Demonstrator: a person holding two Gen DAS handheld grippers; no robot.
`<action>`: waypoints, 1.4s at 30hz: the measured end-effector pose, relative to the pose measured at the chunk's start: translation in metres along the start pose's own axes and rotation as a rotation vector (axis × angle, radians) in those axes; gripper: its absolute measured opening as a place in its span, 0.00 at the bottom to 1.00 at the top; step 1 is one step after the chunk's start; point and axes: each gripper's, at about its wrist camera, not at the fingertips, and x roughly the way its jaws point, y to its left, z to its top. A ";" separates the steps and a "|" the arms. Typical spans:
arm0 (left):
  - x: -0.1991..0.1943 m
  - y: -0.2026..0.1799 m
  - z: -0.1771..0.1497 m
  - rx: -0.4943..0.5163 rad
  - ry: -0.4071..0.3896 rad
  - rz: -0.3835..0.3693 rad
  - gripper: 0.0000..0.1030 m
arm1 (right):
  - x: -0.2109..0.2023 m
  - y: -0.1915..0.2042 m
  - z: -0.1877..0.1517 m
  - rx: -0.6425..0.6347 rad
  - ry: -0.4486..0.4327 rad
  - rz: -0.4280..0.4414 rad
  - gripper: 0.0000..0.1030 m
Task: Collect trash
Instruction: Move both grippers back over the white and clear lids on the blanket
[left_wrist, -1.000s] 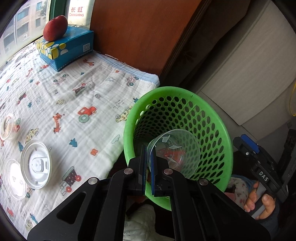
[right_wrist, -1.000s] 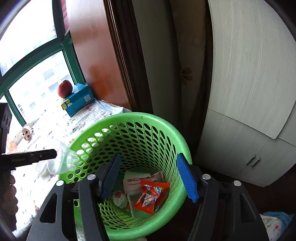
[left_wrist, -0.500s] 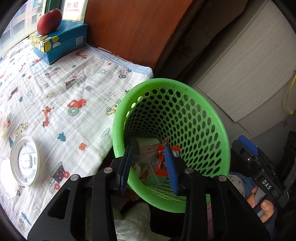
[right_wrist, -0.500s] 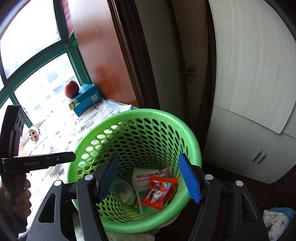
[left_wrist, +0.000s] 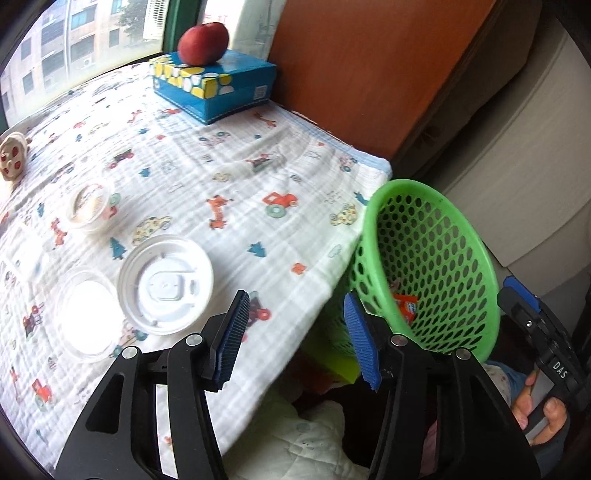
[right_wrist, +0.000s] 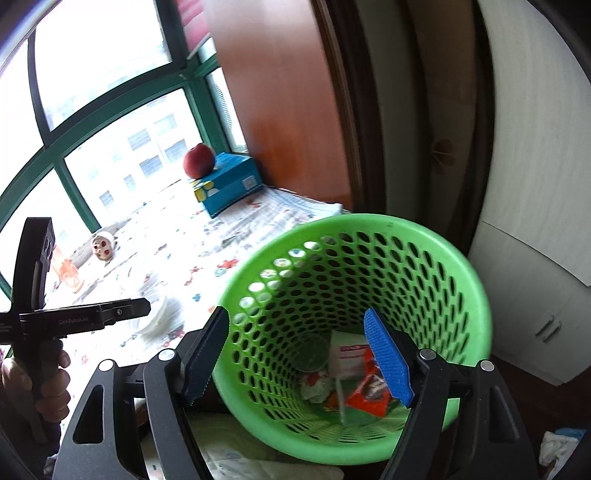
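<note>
A green perforated basket (left_wrist: 436, 266) stands off the bed's right edge; it also shows in the right wrist view (right_wrist: 369, 295). Inside lie a clear plastic cup (right_wrist: 312, 352), a white packet (right_wrist: 347, 356), an orange wrapper (right_wrist: 369, 395) and crumpled paper (right_wrist: 314, 386). My left gripper (left_wrist: 295, 332) is open and empty, above the bed edge, left of the basket. A white cup lid (left_wrist: 166, 286), a clear lid (left_wrist: 86, 314) and a small round tub (left_wrist: 88, 208) lie on the patterned blanket (left_wrist: 221, 177). My right gripper (right_wrist: 299, 354) is open and empty, over the basket's mouth.
A blue tissue box (left_wrist: 218, 85) with a red apple (left_wrist: 203, 42) on top sits at the far end of the bed by the window. A small toy (left_wrist: 13, 157) lies at the left. A wooden panel (left_wrist: 362, 66) and grey cabinet (right_wrist: 535, 184) stand behind the basket.
My left gripper let go of the clear cup, which now lies in the basket. It opened wide and swung left, back over the bed. My right gripper stayed open over the basket.
</note>
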 end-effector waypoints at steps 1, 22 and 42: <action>-0.004 0.009 -0.002 -0.011 -0.007 0.010 0.54 | 0.002 0.006 0.001 -0.007 0.002 0.010 0.72; -0.003 0.157 -0.041 -0.053 0.051 0.267 0.90 | 0.056 0.116 0.001 -0.148 0.083 0.157 0.78; 0.033 0.167 -0.033 0.004 0.104 0.266 0.91 | 0.089 0.148 -0.005 -0.195 0.155 0.185 0.79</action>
